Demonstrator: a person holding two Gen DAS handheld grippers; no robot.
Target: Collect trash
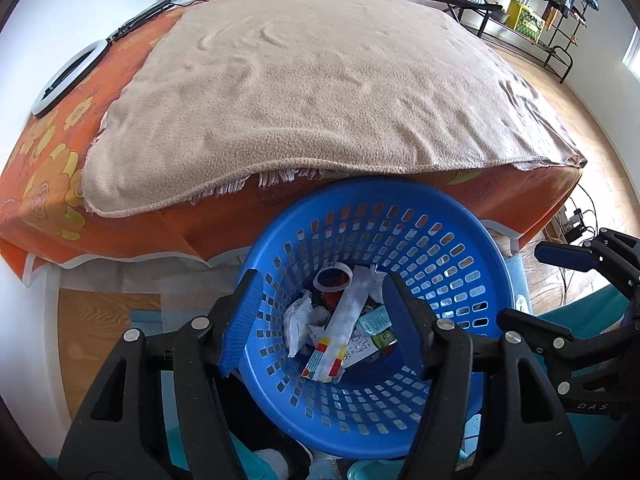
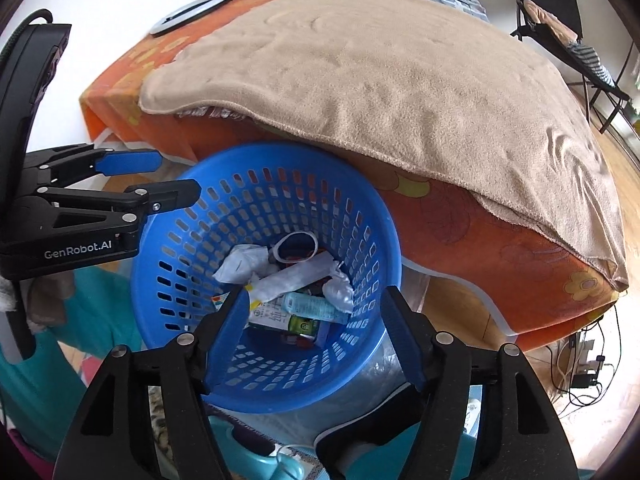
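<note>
A blue perforated plastic basket point(image 1: 472, 240) stands on the floor against the bed, also in the right wrist view point(image 2: 360, 200). It holds trash: crumpled white paper point(image 1: 298, 316), a long white wrapper with coloured stripes point(image 1: 344, 324), a round lid point(image 1: 333, 277), a teal packet point(image 2: 316, 307) and a small carton point(image 2: 272, 320). My left gripper point(image 1: 320, 316) is open and empty above the basket's near rim. My right gripper point(image 2: 316, 336) is open and empty over the basket. Each gripper shows from the side in the other's view, the right point(image 1: 568, 258) and the left point(image 2: 160, 180).
A bed with an orange flowered sheet point(image 1: 52, 184) and a beige blanket point(image 1: 320, 80) fills the space behind the basket. A ring light point(image 1: 68, 76) lies at its far left. A black rack with clothes point(image 1: 540, 8) and wooden floor are at the right. Cables point(image 2: 580, 376) lie on the floor.
</note>
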